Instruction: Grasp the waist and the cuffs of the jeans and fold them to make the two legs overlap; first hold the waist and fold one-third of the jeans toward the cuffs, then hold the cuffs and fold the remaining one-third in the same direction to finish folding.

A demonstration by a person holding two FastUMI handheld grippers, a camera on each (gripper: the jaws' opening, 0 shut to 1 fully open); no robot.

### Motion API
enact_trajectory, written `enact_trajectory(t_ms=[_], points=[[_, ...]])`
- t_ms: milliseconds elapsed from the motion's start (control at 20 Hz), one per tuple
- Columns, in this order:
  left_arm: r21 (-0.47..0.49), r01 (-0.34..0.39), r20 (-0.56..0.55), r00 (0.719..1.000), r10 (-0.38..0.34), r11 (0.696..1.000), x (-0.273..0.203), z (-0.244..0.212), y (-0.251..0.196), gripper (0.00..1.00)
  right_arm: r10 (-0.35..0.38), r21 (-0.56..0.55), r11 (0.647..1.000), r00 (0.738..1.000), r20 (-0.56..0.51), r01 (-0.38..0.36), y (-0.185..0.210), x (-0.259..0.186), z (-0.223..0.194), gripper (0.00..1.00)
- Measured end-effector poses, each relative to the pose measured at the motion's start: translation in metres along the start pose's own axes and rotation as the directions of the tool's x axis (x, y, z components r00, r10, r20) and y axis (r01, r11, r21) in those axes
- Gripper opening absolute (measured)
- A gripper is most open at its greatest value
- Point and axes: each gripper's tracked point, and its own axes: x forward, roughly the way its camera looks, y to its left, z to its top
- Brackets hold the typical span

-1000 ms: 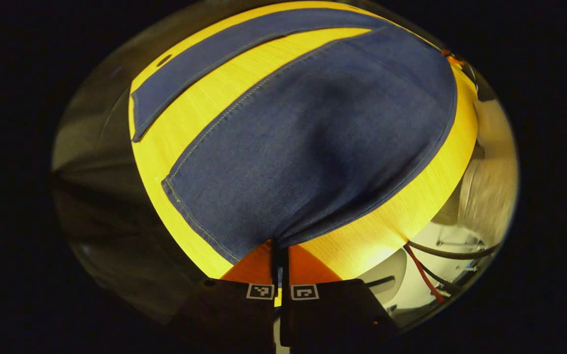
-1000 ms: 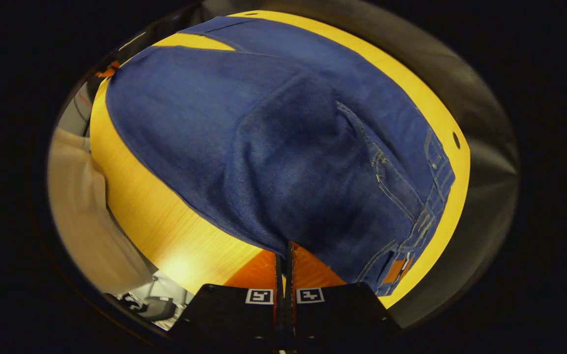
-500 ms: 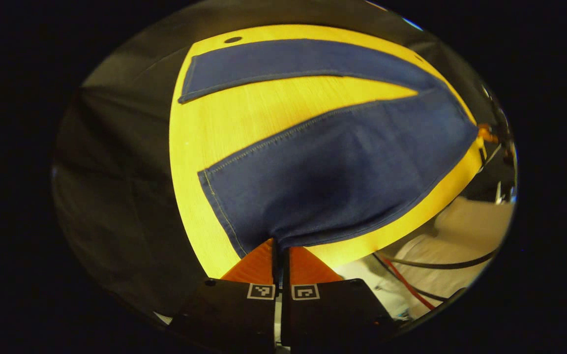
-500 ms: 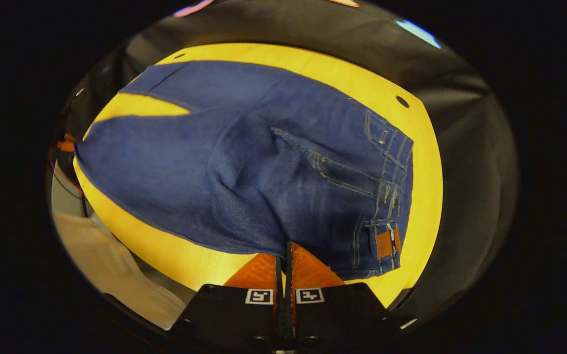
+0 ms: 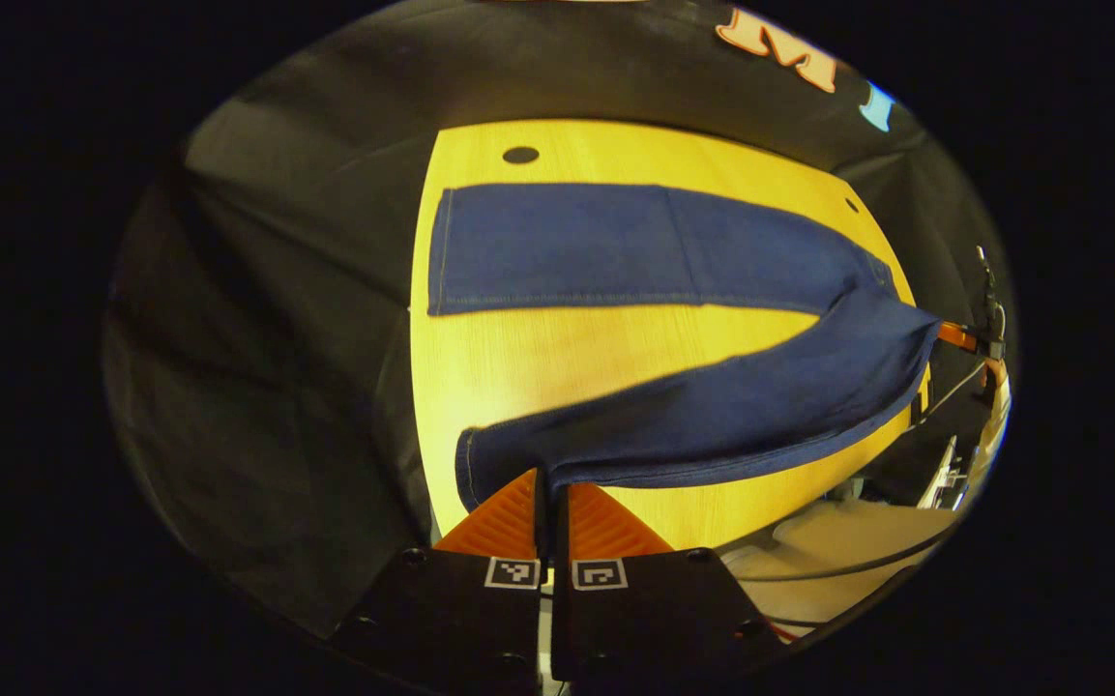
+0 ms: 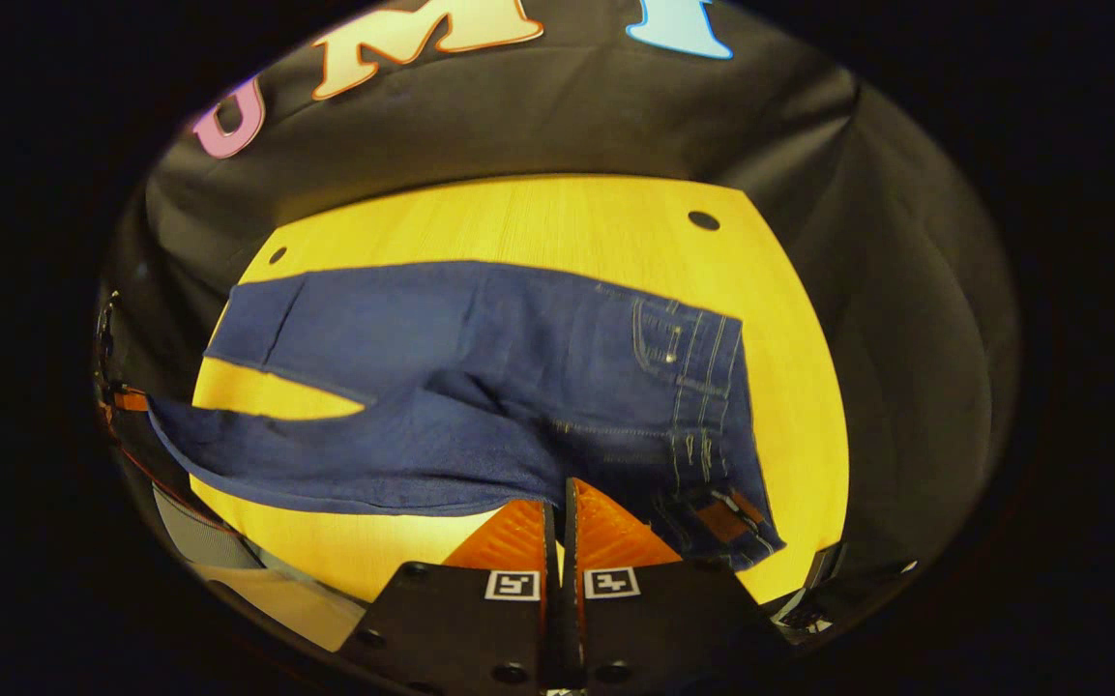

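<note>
From the left: my left gripper (image 5: 548, 483) is clenched on the near leg's cuff (image 5: 480, 462), now raised off the table (image 5: 480, 377); a second ago this leg lay flat. The jeans (image 5: 654, 246) rest on the table with the far leg flat. My right gripper (image 6: 558, 503) is clamped on the waist (image 6: 702, 425) edge, also lifted. I judge the near leg is being carried over onto the far leg; overlap is not yet made.
</note>
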Motion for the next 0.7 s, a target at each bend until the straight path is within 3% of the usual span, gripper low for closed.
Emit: enact_trajectory(t_ms=[300,700], points=[[-0.061,-0.074,0.109,0.991,0.080,0.995,0.029,0.096,0.020,0.00,-0.044,-0.038,0.998,0.999,0.019,0.044,0.006,0.038,0.076,0.03],[-0.093,-0.185,0.237,0.950,0.202,0.978,0.110,0.202,0.044,0.00,-0.039,0.002,0.999,0.996,0.085,0.039,0.016,0.136,0.142,0.02]])
